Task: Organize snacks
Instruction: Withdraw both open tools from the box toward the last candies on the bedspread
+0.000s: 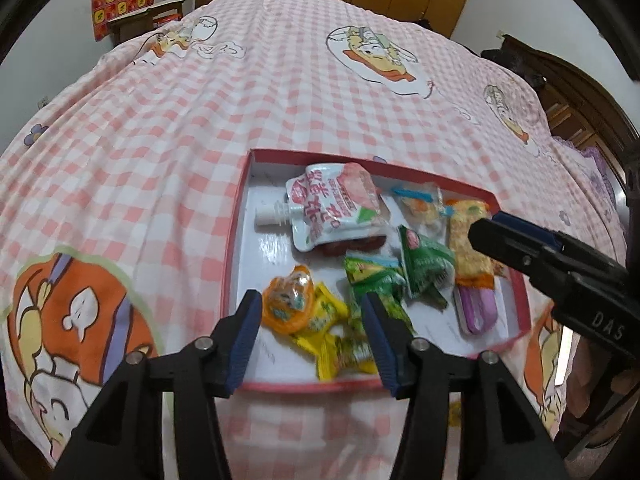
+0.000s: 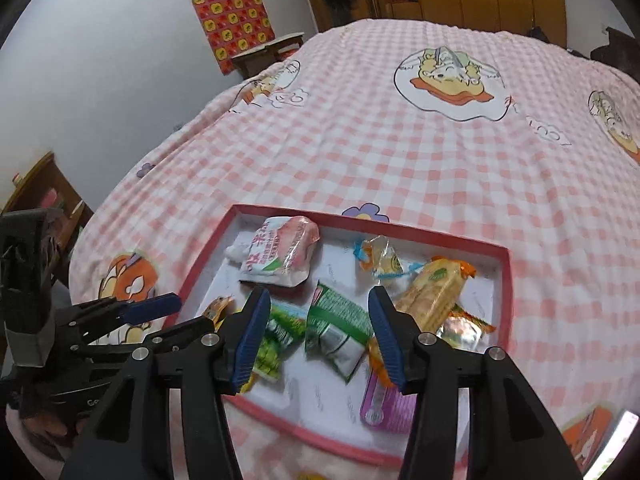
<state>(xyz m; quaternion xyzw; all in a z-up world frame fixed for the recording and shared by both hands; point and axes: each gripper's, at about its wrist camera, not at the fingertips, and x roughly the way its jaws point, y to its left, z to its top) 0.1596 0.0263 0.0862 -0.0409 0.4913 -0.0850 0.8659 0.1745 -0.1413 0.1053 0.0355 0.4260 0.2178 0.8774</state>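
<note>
Two hand-held grippers, left and right, spread wide, empty, over snacks in red tray

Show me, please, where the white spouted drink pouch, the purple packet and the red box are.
white spouted drink pouch (image 1: 332, 208), left wrist view, on its printed front.
purple packet (image 1: 478, 308), left wrist view, on its middle.
red box (image 2: 400, 229), right wrist view, on its far rim.
</note>
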